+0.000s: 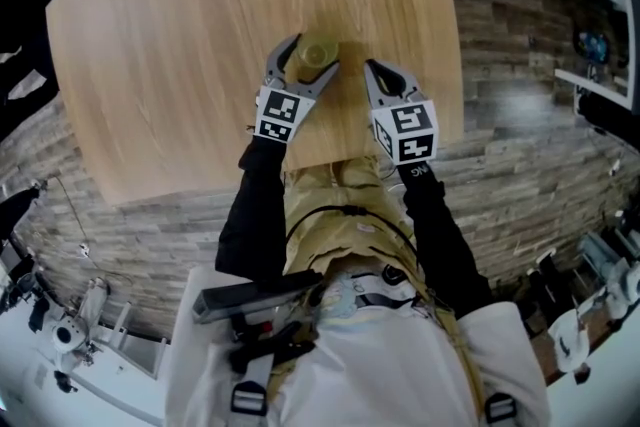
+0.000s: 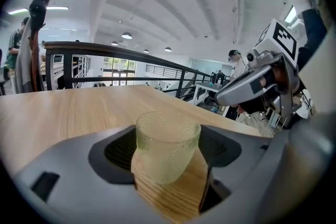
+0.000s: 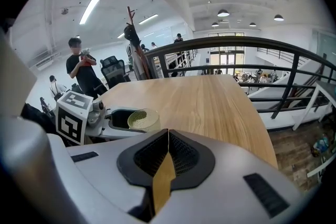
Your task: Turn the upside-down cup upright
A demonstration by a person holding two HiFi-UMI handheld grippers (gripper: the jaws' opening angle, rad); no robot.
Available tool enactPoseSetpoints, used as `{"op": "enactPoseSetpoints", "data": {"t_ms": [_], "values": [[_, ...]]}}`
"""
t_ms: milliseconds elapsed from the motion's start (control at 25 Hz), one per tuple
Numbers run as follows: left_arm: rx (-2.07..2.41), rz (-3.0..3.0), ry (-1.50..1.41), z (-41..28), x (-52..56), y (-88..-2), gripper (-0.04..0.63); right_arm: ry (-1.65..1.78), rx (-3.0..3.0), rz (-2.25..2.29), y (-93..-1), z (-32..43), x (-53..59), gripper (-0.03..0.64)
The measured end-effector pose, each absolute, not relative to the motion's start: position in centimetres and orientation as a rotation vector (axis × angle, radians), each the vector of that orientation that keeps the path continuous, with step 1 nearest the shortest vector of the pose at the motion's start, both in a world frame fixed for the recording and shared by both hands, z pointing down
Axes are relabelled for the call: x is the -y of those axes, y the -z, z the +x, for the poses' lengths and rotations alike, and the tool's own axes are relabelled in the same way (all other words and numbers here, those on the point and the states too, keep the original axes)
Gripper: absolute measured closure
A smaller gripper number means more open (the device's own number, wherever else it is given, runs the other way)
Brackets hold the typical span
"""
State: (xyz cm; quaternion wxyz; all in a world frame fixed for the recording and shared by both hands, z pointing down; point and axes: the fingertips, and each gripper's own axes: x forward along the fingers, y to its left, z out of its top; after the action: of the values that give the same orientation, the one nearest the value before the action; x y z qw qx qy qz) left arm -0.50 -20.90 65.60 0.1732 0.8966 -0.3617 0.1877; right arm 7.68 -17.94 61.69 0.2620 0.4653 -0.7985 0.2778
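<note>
Just in from the near edge of the wooden table [image 1: 190, 35], the cup [image 1: 318, 53] stands on end with its long axis vertical. It is a pale yellow-green, pebbled glass tumbler. In the left gripper view its wider end is up and its narrower, rounded end rests on the wood, so it reads as upright. From the right gripper view the top looks like an open mouth with the dotted inner wall showing. The frosted glass hides whether it holds anything.

The left gripper [image 1: 313, 56] brackets the cup. Its 2 jaws stand apart with the tumbler between them, and both dark pads [image 2: 119, 150] lie against the cup's sides as far as can be seen.

The right gripper [image 1: 376, 71] is just beside the cup on the right and apart from it, near the table edge. Its 2 jaws are pressed together with nothing between them, only a sliver of tabletop showing at the seam. Its marker cube [image 1: 405, 132] sits over the table's near edge.

Beyond the table runs a dark railing [image 3: 247, 42], and a person [image 3: 83, 72] stands off to the left.
</note>
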Motion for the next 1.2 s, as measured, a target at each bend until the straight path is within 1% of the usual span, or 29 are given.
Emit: {"op": "enactPoseSetpoints", "data": {"t_ms": [320,800,1200], "values": [[0.987,2.561,-0.608,-0.8,19.3,-66.2,0.227,-0.739,2.179,1.243,-61.5,6.6,17.4,0.595],[0.967,2.499,-0.613,-0.8,18.3,-67.8,0.225,-0.727,2.190,1.238,-61.5,6.1,16.9,0.595],[1.046,2.456,-0.592,-2.7,17.2,-66.0,0.224,-0.694,2.224,1.267,-59.8,5.9,17.3,0.595]]}}
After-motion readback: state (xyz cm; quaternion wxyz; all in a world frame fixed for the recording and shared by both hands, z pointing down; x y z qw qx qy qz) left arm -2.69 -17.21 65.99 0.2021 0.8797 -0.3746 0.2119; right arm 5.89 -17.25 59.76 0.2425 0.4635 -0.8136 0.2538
